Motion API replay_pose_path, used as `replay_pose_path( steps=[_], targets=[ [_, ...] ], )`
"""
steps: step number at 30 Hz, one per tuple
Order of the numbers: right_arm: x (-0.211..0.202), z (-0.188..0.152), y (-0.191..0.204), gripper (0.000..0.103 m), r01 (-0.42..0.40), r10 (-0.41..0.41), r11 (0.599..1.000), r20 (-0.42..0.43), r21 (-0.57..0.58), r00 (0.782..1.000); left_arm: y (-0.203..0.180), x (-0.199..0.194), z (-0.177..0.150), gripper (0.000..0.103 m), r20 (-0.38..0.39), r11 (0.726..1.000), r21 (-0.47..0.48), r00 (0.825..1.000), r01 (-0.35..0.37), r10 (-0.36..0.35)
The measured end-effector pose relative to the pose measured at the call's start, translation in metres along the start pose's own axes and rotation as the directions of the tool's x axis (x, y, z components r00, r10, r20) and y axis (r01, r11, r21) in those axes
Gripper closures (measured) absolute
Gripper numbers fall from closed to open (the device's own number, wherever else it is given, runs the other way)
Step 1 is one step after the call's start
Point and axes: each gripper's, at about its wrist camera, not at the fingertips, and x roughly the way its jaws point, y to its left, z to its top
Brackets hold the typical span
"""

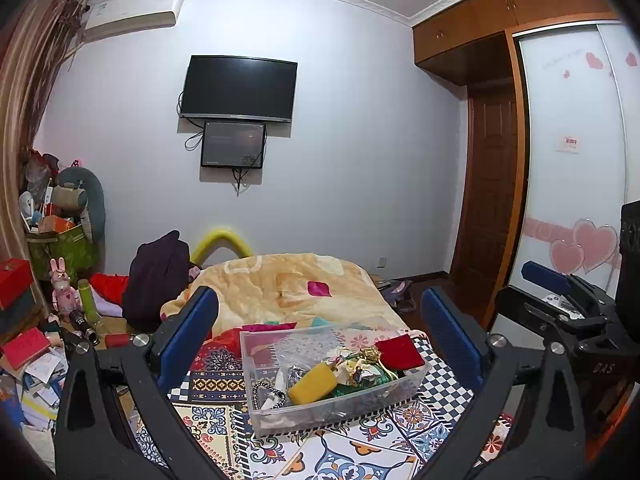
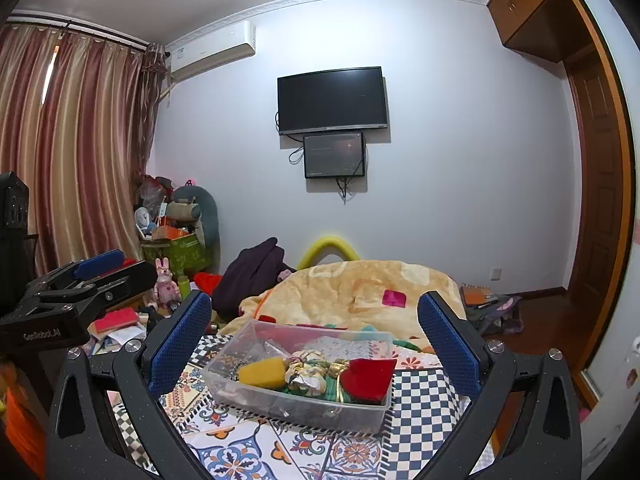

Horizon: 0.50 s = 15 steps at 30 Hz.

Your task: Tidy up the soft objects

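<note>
Both grippers hover above the bed, the left gripper (image 1: 320, 332) and right gripper (image 2: 314, 332) each with fingers spread wide and holding nothing. Between them on the patterned bedspread (image 2: 420, 400) sits a clear plastic bin (image 1: 340, 408) holding a yellow pouch (image 1: 312, 384), a red pouch (image 1: 400, 354) and crumpled fabric pieces (image 1: 360, 368).
</note>
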Motion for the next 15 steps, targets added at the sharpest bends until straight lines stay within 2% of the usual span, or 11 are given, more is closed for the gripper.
replay_pose_path(
  steps=[15],
  targets=[
    [-0.0006,0.0003,-0.0005,0.0,-0.001,0.001,1.0,0.002,0.0,1.0,-0.0019,0.0002,-0.0007,0.0,0.001,1.0,0.006,1.0,-0.004,0.004]
  ],
)
